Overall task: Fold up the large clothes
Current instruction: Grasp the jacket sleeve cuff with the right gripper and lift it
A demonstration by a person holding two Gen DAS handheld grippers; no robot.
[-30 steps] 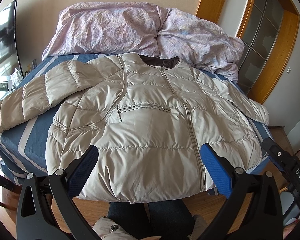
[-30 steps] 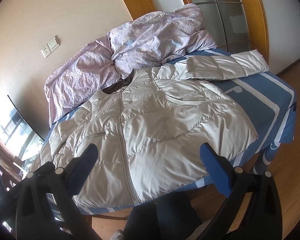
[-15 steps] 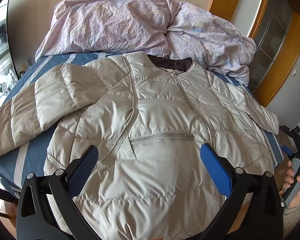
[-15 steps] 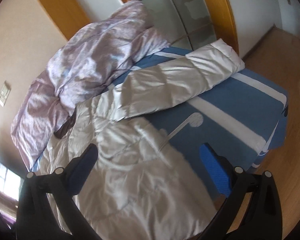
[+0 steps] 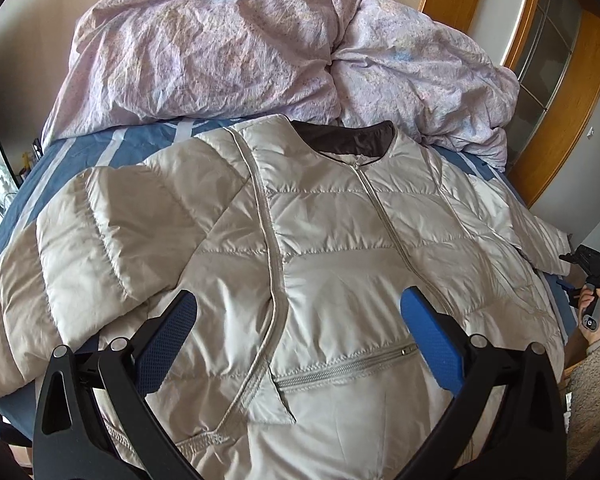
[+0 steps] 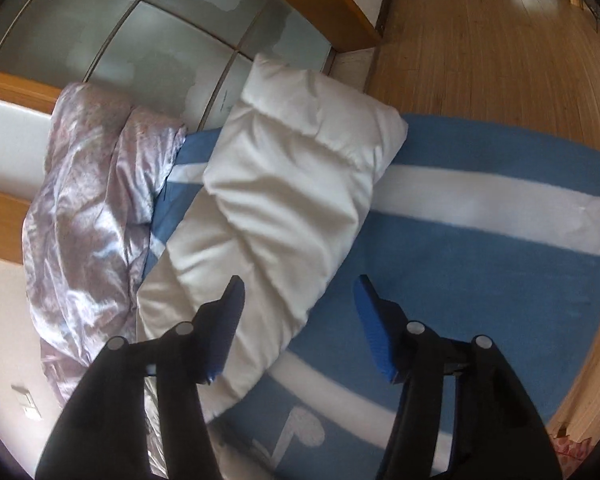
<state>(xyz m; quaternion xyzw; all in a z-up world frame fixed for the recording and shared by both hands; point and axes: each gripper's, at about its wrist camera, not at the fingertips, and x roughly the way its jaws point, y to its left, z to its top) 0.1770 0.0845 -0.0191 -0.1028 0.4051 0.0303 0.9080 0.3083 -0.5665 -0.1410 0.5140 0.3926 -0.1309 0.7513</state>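
1. In the left wrist view we see the jacket (image 5: 340, 264) spread front-up and zipped on the bed (image 5: 60, 160). It fills the middle of the frame, with its dark collar at upper centre against the crumpled quilt (image 5: 260, 52).

2. The left tongs (image 5: 300, 324) hover over the jacket's chest, jaws spread wide and holding nothing. One blue pad sits at lower left of the frame and the other at lower right, with the pocket zip low between them.

3. The right tongs (image 6: 300, 320) are also released and empty. In the right wrist view the right sleeve (image 6: 284, 208) lies straight ahead of them — its long axis runs from the lower left of the frame up to the cuff at upper centre.

4. The left pad overlaps the sleeve's near edge in the picture; whether it touches the cloth we cannot tell. The right pad stands over bare striped sheet.

5. We judge that the coming move turns on this sleeve. The right tongs are the nearer pair, and folding it inward would carry it across the jacket's body.

6. The left wrist view alone shows the whole jacket, the left sleeve (image 5: 80, 248) bent at left of frame, and the person's right hand (image 5: 596, 308) at the right edge. The right wrist view alone shows the right cuff near the bed's edge and the wooden floor (image 6: 500, 40) beyond.
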